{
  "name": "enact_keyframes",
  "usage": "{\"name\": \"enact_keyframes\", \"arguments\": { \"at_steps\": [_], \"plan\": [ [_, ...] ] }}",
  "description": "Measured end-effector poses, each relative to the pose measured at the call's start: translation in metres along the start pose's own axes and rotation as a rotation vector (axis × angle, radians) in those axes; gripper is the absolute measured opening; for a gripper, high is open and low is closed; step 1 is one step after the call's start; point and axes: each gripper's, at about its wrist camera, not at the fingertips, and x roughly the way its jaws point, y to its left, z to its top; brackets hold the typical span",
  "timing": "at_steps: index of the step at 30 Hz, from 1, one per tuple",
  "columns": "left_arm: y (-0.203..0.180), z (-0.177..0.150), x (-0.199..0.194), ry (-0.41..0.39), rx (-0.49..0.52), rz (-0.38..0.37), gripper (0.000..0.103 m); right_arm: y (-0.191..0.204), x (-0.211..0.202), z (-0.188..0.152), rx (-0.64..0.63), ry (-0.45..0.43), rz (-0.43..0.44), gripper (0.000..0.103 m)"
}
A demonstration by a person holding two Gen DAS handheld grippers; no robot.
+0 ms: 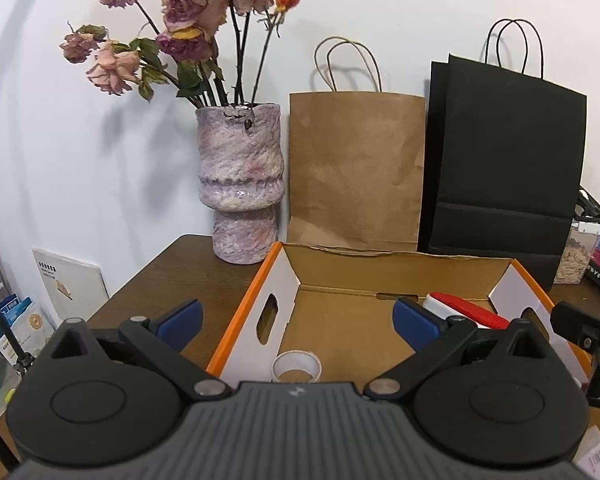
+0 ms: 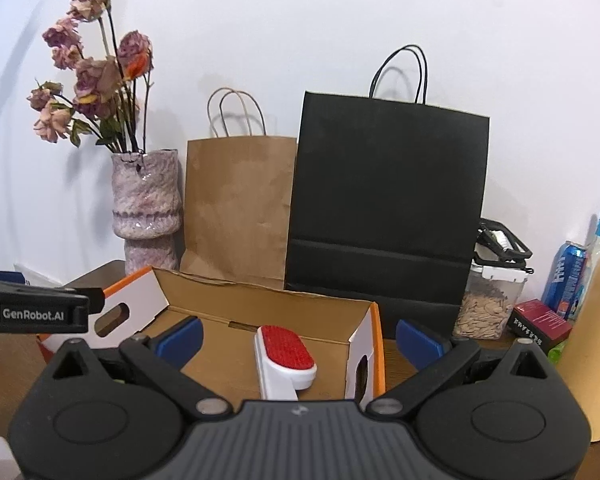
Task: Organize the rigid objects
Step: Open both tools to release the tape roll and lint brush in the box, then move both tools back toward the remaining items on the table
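Observation:
An open cardboard box with orange edges point(image 1: 240, 312) point(image 2: 376, 344) sits on the brown table. Inside it lie a white tape roll point(image 1: 296, 366) near the front left and a white lint brush with a red pad point(image 2: 286, 356) point(image 1: 468, 310) at the right. My left gripper point(image 1: 298, 324) is open and empty above the box's front left. My right gripper point(image 2: 298, 336) is open and empty above the box's right side, with the lint brush between its blue pads point(image 2: 180, 338). The left gripper's body shows at the left of the right wrist view point(image 2: 36, 308).
A pink vase of dried roses point(image 1: 240, 180) point(image 2: 146, 204), a brown paper bag point(image 1: 356, 168) point(image 2: 240, 204) and a black paper bag point(image 1: 504, 168) point(image 2: 388, 208) stand behind the box. At the right are a jar of seeds point(image 2: 488, 304), a dark red box point(image 2: 540, 320) and a blue can point(image 2: 568, 280).

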Motion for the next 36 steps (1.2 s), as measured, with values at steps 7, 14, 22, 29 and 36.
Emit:
{"name": "enact_keyframes", "arguments": {
  "at_steps": [7, 14, 22, 29, 36],
  "plan": [
    [0.007, -0.008, -0.024, -0.019, -0.001, -0.006, 0.103, 0.004, -0.027, -0.006, 0.001, -0.018, 0.000, 0.103],
    [0.012, -0.016, -0.049, -0.040, -0.002, -0.026, 0.103, 0.009, -0.053, -0.012, -0.001, -0.032, 0.006, 0.103],
    [0.018, -0.026, -0.072, -0.042, 0.002, -0.038, 0.103, 0.019, -0.080, -0.024, -0.006, -0.023, 0.015, 0.103],
    [0.029, -0.043, -0.096, -0.033, 0.015, -0.054, 0.103, 0.029, -0.107, -0.043, -0.004, -0.011, 0.023, 0.103],
    [0.044, -0.060, -0.120, -0.024, 0.014, -0.053, 0.103, 0.037, -0.138, -0.057, -0.001, -0.016, 0.033, 0.103]
  ]
}}
